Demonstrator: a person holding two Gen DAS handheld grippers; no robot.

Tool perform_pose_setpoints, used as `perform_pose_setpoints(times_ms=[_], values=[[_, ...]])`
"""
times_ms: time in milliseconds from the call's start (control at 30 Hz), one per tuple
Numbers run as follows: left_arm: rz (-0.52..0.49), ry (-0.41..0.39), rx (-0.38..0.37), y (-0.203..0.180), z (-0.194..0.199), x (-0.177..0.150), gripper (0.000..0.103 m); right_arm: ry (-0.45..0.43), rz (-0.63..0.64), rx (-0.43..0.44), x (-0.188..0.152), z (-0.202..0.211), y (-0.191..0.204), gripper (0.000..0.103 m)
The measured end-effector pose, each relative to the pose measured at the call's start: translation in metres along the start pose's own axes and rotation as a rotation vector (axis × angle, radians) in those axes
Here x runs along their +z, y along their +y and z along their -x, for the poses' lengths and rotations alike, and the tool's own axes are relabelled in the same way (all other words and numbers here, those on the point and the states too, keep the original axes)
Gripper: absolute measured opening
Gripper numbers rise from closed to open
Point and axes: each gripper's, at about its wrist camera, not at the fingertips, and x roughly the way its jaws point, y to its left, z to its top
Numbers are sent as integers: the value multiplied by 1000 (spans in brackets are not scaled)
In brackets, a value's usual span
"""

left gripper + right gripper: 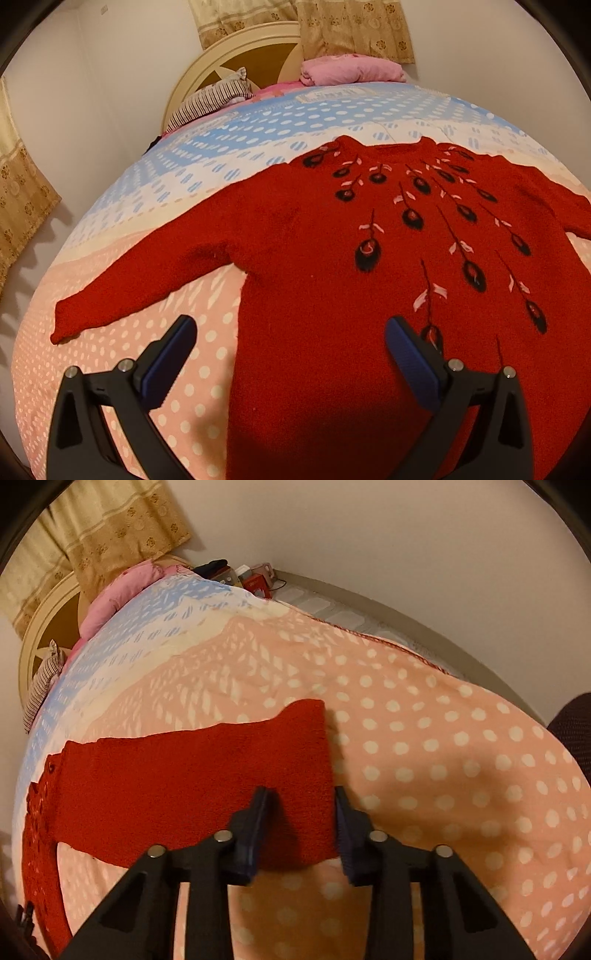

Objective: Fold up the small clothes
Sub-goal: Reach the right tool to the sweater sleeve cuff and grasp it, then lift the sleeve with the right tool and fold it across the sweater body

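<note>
Red sweater [314, 258] lies spread flat, front up, on the dotted bedspread [147, 206] — sleeves out to both sides. Left gripper [290, 332] hangs wide open over its lower edge. Right gripper [301, 801], also open, straddles a sleeve cuff [303, 753] — seemingly touching it, though not clamped.

- We see a bed [122, 354] under a spotted cover, peach near us and blue farther off.
- At its cream headboard [221, 51] we find a striped pillow [210, 99] and folded pink bedding [347, 70].
- Gold flowered curtains [351, 29] hang behind.
- We spot small clutter [255, 579] beside the far corner of the bed.
</note>
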Motion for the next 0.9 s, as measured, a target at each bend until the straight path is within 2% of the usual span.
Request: perform_pose_setpoints(times_ms=[67,267,533,900], values=[[4,-2,-1,3,1,-1,103,-12,10,-2,2,5,7,12],[46,-12,-15,18,6,-2,103,-85,88,34,15,40,49,10],[89,-17,-40,35,8,-9,103,-189,282,85,27,98,151,10],[144,-34,-53,65,10,-15,103,-257,481,152,21,146,280,10]])
